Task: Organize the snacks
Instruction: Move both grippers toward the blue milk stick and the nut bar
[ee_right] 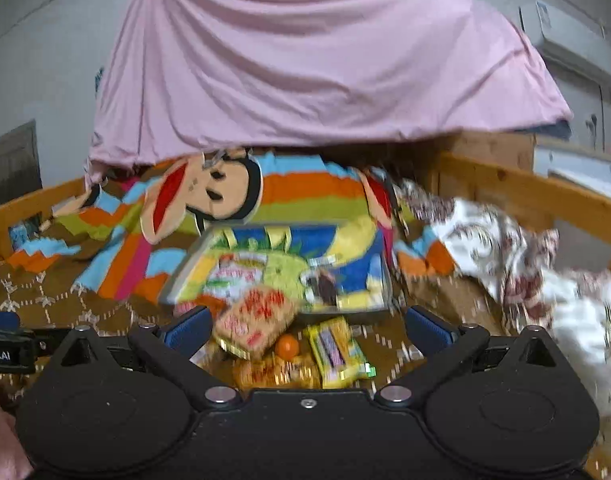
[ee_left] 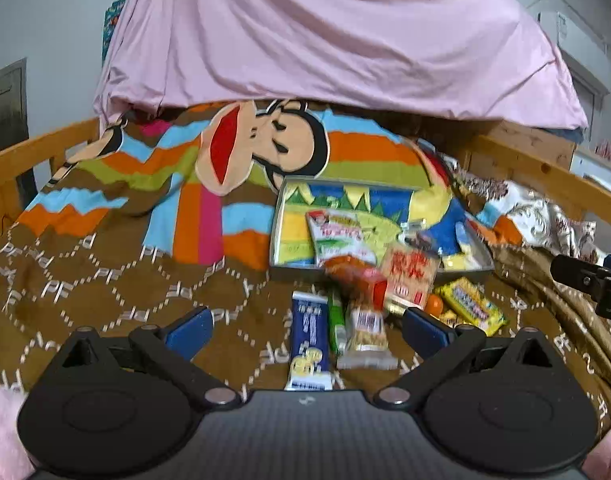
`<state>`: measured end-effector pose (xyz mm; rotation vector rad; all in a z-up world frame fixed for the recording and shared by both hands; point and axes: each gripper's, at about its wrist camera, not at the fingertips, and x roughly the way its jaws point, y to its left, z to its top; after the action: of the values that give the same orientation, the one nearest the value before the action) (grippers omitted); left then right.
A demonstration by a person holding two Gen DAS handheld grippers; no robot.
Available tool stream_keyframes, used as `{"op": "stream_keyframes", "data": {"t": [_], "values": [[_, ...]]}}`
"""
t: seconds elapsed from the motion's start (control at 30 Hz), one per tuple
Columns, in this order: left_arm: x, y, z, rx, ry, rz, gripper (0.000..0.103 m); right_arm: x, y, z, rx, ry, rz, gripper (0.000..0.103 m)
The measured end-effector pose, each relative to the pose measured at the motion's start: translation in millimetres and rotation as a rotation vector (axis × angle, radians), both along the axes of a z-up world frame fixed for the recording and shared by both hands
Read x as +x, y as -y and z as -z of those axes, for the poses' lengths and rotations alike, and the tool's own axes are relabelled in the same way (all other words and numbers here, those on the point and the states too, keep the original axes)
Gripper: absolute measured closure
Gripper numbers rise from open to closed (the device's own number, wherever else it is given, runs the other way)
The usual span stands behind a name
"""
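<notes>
Pink sheet [ee_left: 337, 36] hangs across the whole back, draped over the far end of a wood-railed bed frame [ee_left: 29, 152]. Under it a brown patterned blanket [ee_left: 85, 276] covers the mattress, w/ a striped multicolour cartoon-monkey blanket [ee_left: 241, 148] bunched at the far side. A white floral quilt [ee_right: 505, 248] lies crumpled along the right rail.

Tray [ee_left: 279, 216], flat, w/ a bright picture on its floor, sits on the bedding right of centre. Inside it: a white-green snack bag [ee_left: 339, 236] and a small dark-wrapped item [ee_right: 325, 282], blurred. A tan packet w/ red print [ee_left: 411, 272] leans over the tray's near rim, half in, half out.

Rest of the snacks lie on the brown blanket just in front of the tray, close together: an orange-red pack [ee_left: 355, 280], blurred; a blue bar [ee_left: 310, 340] lying lengthwise; a thin green stick pack [ee_left: 336, 316] touching it; a clear packet of nuts [ee_left: 367, 336] beside that. Further right, a yellow bar [ee_left: 471, 306], a small orange round thing [ee_right: 287, 346] and an orange foil bag [ee_right: 277, 372], blurred.

Left gripper [ee_left: 305, 330] hovers over the blue bar and nuts, blue pads [ee_left: 189, 330] wide apart, holding nothing. Right gripper [ee_right: 305, 328] hovers above the tan packet and yellow bar, fingers also spread wide, empty. Each gripper shows at the edge of the other's view.
</notes>
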<state>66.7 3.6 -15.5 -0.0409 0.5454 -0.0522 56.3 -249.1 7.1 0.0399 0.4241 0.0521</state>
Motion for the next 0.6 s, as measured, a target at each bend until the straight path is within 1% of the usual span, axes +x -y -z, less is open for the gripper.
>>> {"op": "stream_keyframes", "data": {"t": [0.1,0.3,0.43,0.6], "values": [[-6,1,3,0.010,-0.025,0.001,0.000,-4,-3,6,-0.006,-0.046,0.005,0.001],[-12,4,7,0.039,-0.066,-0.010,0.000,-11,-13,10,-0.048,-0.080,0.002,0.001],[-12,3,11,0.044,-0.108,-0.025,0.000,-11,-20,14,-0.084,-0.111,-0.015,0.001],[-10,1,13,0.042,-0.142,-0.045,0.000,-7,-28,21,-0.124,-0.161,-0.046,0.001]]}}
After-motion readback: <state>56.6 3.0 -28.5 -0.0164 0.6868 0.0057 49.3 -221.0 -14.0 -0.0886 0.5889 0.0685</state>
